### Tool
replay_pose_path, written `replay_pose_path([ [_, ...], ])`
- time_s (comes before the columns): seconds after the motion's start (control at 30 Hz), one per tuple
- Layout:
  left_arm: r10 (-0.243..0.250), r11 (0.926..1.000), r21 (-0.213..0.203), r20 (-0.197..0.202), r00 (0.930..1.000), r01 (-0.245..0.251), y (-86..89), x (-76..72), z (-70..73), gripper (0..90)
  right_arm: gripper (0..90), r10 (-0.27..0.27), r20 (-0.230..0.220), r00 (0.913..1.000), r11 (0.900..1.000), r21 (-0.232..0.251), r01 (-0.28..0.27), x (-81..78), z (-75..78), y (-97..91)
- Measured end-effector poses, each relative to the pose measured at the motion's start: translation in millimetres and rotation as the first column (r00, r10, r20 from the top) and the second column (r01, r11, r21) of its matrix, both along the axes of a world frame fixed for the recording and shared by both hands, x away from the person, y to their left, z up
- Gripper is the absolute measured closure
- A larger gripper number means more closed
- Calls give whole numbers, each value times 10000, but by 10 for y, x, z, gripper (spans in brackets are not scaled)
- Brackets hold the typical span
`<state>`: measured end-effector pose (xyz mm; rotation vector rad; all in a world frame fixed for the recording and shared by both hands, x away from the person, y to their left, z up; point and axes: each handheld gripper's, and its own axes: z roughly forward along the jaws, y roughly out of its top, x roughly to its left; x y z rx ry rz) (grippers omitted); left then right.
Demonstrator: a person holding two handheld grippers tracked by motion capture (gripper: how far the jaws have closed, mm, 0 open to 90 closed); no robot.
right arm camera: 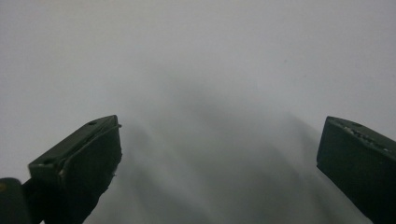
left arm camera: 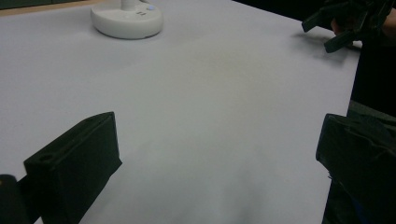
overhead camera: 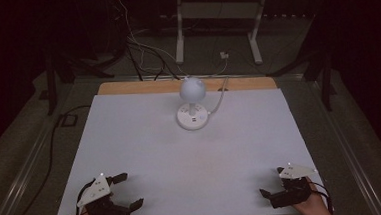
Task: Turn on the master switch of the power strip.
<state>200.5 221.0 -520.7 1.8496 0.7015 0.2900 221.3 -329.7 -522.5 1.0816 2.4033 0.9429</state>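
A small white lamp with a round head [overhead camera: 192,89] and a round flat base [overhead camera: 192,116] stands at the middle back of the white table top [overhead camera: 181,153]; its base [left arm camera: 127,19] sits at the top left of the left gripper view. My left gripper [overhead camera: 129,191] rests at the near left corner, open, with nothing between its jaws [left arm camera: 217,154]. At the near right corner my right gripper [overhead camera: 271,181] is open over bare white surface [right arm camera: 219,149], also holding nothing. It appears in the left gripper view as well [left arm camera: 343,25], far right.
A white cable [overhead camera: 219,98] runs from the lamp base off the table's back edge, where a wooden strip [overhead camera: 142,87] shows. Dark floor, cables and a white stand frame [overhead camera: 218,15] lie beyond. A broad stretch of white surface separates the grippers from the lamp.
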Motion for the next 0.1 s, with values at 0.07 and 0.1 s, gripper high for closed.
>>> replay_pose_path([
  [0.07,-23,10000,18,19,10000,23,-2,0,0,1,0,-9,15,10000,10000,-20,9,1,4,0],
  [0.1,-19,10000,22,21,10000,19,-3,0,1,1,0,-4,24,10000,10000,-4,4,0,7,-2],
])
